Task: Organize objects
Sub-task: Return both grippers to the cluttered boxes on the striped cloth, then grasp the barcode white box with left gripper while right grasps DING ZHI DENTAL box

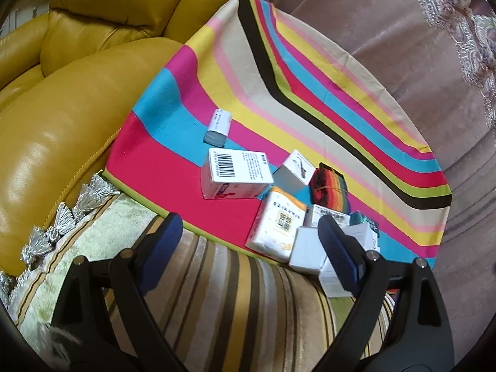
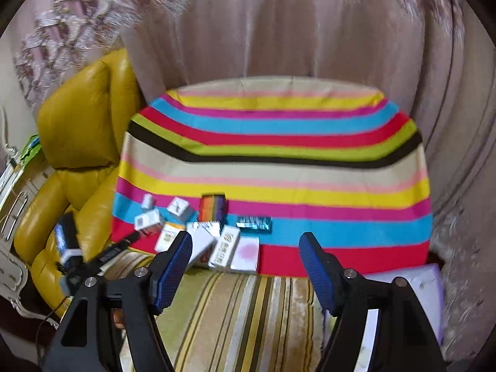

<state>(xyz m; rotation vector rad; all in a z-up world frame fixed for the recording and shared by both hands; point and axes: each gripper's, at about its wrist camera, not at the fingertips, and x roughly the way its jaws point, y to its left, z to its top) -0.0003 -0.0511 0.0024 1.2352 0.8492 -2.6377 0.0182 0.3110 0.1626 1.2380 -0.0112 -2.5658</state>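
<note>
A huddle of small cartons lies at the near edge of the striped cloth [image 1: 310, 93], in the lower middle of both views, beside a yellow leather armchair [image 1: 62, 124] at the left. In the left wrist view the barcode box [image 1: 237, 175] sits left of the cluster, with a small grey-ended box [image 1: 218, 127] apart above it, a white cube box [image 1: 294, 167] to its right, a rainbow-striped packet [image 1: 330, 186] beyond that, and the soft tissue pack [image 1: 277, 224] nearest the edge. In the right wrist view a teal box [image 2: 254, 224] lies alone to the right of the pile. These look like light, stiff cardboard, best pinched across the two broad flat faces; the tissue pack would likely give under pressure, and the glossy teal box may slip. A barcode and dense small print show on the larger box, too fine to read; the tissue pack's writing is not legible either. The left gripper [image 1: 251, 249] has its fingers spread wide with nothing between them, and the right gripper [image 2: 248, 271] likewise stands open and empty, short of the boxes.
</note>
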